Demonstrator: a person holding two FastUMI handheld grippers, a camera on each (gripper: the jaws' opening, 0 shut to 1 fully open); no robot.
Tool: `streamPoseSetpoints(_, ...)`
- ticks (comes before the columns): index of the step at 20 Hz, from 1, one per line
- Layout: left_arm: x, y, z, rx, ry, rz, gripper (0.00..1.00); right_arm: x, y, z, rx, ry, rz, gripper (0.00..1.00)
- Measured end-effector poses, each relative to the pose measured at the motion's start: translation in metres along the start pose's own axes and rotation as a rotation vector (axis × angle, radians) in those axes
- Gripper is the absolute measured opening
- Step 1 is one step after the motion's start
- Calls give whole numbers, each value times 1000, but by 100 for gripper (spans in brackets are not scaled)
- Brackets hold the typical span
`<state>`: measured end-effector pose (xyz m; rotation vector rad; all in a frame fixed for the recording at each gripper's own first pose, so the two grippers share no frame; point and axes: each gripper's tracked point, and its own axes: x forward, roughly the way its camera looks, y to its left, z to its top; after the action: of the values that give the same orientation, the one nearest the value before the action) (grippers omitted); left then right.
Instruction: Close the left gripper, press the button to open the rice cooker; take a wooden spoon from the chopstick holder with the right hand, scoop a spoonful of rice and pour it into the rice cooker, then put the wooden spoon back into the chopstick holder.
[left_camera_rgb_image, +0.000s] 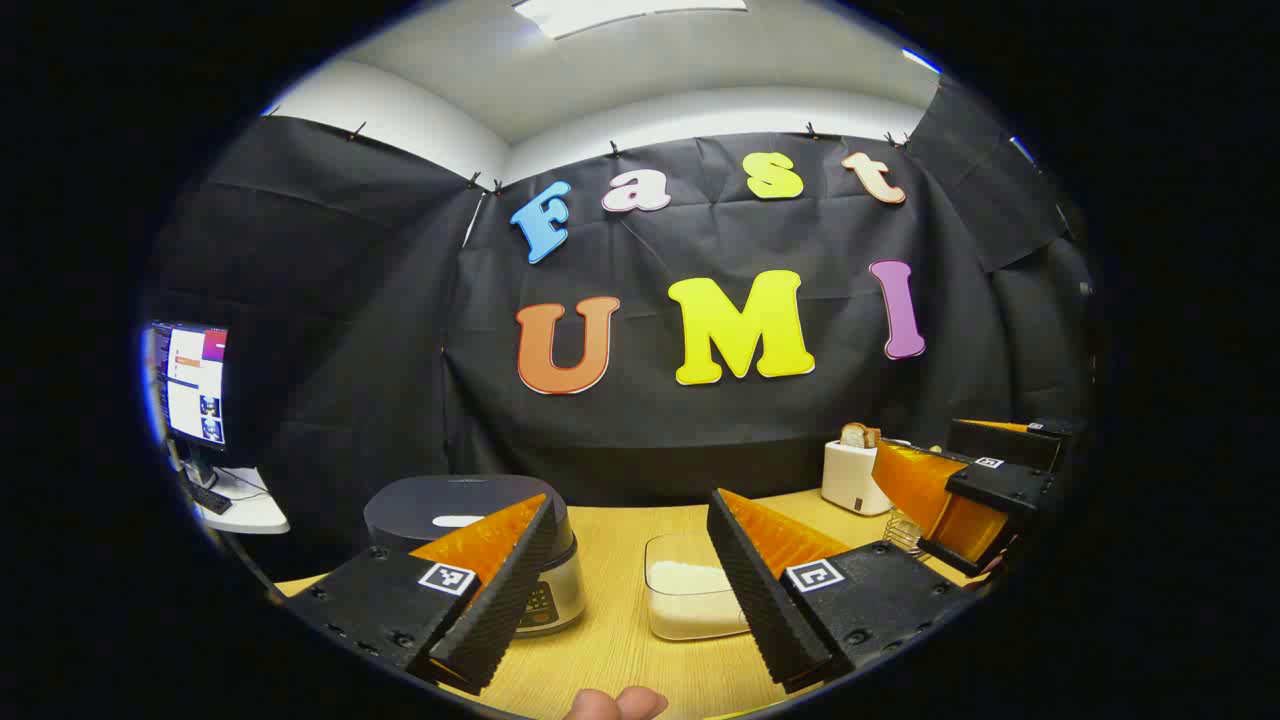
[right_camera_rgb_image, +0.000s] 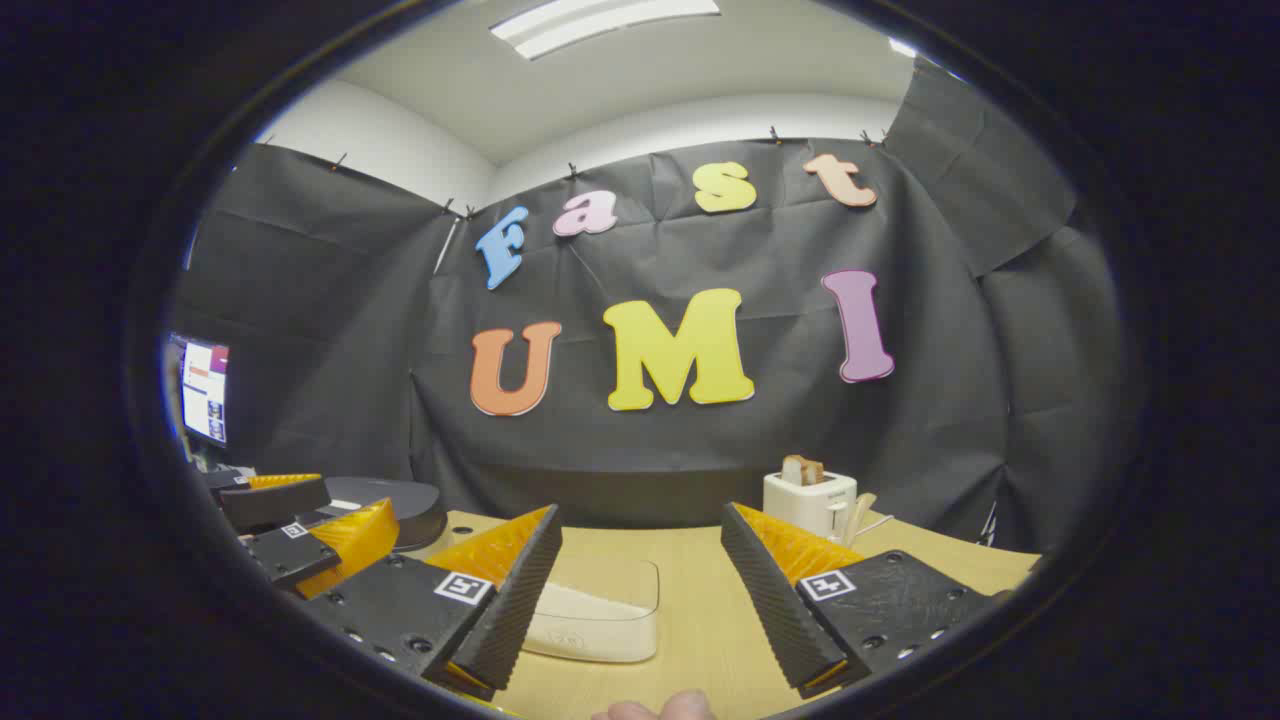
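The rice cooker (left_camera_rgb_image: 470, 530) stands at the left of the wooden table with its dark lid down; its lid (right_camera_rgb_image: 395, 505) also shows in the right gripper view. My left gripper (left_camera_rgb_image: 630, 500) is open and empty, held above the table between the cooker and a clear container of rice (left_camera_rgb_image: 690, 600). My right gripper (right_camera_rgb_image: 641, 512) is open and empty too, above the rice container (right_camera_rgb_image: 600, 610). A wire chopstick holder (left_camera_rgb_image: 905, 530) peeks out behind the right gripper (left_camera_rgb_image: 945, 462). A pale spoon-like handle (right_camera_rgb_image: 860, 512) sticks up beside the toaster. The left gripper (right_camera_rgb_image: 330, 510) shows at the left.
A white toaster (left_camera_rgb_image: 852, 478) with bread in it stands at the back right of the table (left_camera_rgb_image: 620, 650). A monitor (left_camera_rgb_image: 190, 385) and keyboard sit on a side desk at far left. A person's fingertip (left_camera_rgb_image: 615, 705) shows at the bottom edge.
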<state>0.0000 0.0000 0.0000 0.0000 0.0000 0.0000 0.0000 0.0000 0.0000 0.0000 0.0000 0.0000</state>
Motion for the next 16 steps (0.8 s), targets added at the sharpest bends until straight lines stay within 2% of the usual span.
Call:
streamPoseSetpoints(4, -1, 2, 3, -6, -10, 4, 96, 0, 0, 1, 0, -1, -4, 95)
streamPoseSetpoints(5, -1, 2, 2, -5, -9, 5, 96, 1, 1, 1, -2, -2, -4, 92)
streamPoseSetpoints(7, 0, 3, 1, -3, -8, 7, 96, 0, 3, 2, -4, -7, -2, 92)
streamPoseSetpoints(8, 0, 3, 2, -3, -7, 8, 96, 0, 3, 2, -4, -7, -3, 95)
streamPoseSetpoints(9, 0, 4, 0, -4, -5, 9, 96, 1, 4, 2, -5, -6, -1, 92)
streamPoseSetpoints(11, 1, 4, -1, -3, -2, 9, 96, 1, 5, 0, -4, -2, 1, 92)
streamPoseSetpoints(12, 0, 4, 0, -2, -2, 12, 96, 2, 6, -1, -4, 0, 3, 95)
streamPoseSetpoints(13, 1, 3, 0, -2, -2, 13, 96, 2, 6, 0, -4, 0, 3, 92)
streamPoseSetpoints(16, 1, 6, -3, -3, 4, 20, 96, 3, 5, -1, -2, 1, 3, 92)
